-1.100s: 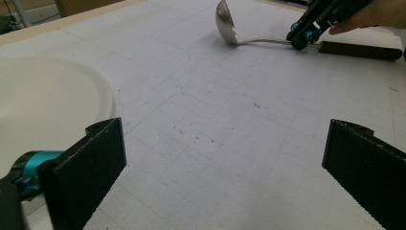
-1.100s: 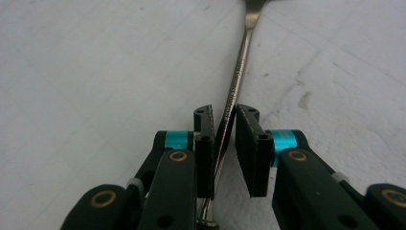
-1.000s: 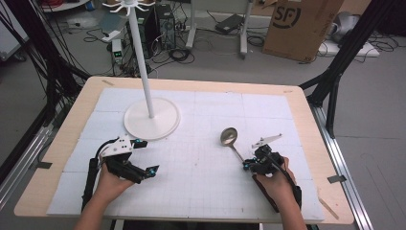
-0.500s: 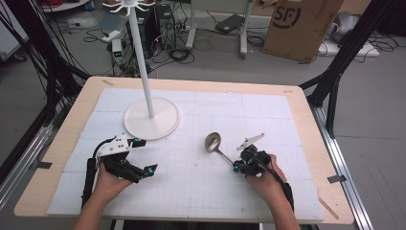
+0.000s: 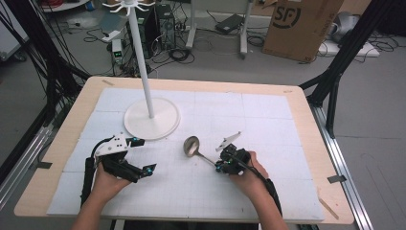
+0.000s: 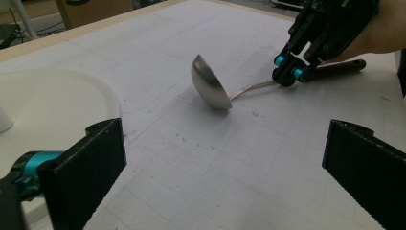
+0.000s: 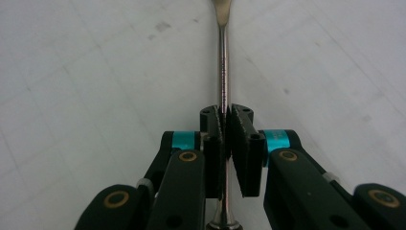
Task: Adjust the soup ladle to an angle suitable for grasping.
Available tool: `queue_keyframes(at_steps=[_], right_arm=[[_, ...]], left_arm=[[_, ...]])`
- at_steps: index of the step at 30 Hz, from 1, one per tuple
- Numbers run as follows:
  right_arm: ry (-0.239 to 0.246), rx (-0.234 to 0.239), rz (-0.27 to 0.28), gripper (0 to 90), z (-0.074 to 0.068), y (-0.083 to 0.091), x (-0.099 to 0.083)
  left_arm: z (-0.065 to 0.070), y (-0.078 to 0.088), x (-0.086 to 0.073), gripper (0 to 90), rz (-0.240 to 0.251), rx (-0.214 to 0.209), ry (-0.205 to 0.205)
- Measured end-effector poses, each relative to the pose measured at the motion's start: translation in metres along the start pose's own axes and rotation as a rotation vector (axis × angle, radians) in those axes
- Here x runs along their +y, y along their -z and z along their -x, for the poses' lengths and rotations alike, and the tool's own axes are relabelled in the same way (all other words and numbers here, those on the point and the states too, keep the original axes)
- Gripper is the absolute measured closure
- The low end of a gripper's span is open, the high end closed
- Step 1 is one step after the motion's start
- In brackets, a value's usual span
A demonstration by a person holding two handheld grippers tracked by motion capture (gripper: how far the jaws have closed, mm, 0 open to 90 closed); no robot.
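Ladle (image 6: pixel 210 88): polished metal bowl and stem, glossy and reflective; handle end dark, smooth, material unclear. Right claw (image 7: pixel 225 125): matt black plastic links, ribbed pads, glossy teal collars, brass-coloured pins. Left claw (image 6: pixel 230 167): rough-textured black pads. Counter (image 5: pixel 86 98): pale wood edge, matt white gridded mat, scuffed. Stand (image 5: pixel 152 120): smooth white base, semi-gloss.
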State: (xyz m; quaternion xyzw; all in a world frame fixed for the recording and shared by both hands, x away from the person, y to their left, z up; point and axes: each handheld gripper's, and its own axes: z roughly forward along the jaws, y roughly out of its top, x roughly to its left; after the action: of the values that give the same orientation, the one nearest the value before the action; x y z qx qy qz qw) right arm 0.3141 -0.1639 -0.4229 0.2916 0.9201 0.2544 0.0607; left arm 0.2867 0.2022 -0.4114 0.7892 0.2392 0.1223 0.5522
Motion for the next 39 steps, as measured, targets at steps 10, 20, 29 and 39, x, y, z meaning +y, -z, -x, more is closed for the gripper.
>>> queue_keyframes(at_steps=[10, 20, 29, 39], right_arm=[[0.099, 0.062, -0.014, 83.7, -0.026, -0.022, 0.037], [0.220, 0.130, -0.017, 83.7, -0.069, -0.053, 0.085], [0.271, 0.146, -0.014, 81.8, -0.087, -0.063, 0.100], [0.237, 0.122, 0.040, 65.9, -0.077, -0.029, 0.066]], left_arm=[[-0.002, 0.005, 0.003, 1.7, 0.012, 0.005, 0.000], [-0.002, 0.010, 0.005, 1.7, 0.010, 0.021, -0.005], [-0.003, 0.015, 0.007, 1.7, 0.012, 0.029, -0.005], [-0.004, 0.016, 0.006, 1.7, 0.005, 0.027, -0.003]])
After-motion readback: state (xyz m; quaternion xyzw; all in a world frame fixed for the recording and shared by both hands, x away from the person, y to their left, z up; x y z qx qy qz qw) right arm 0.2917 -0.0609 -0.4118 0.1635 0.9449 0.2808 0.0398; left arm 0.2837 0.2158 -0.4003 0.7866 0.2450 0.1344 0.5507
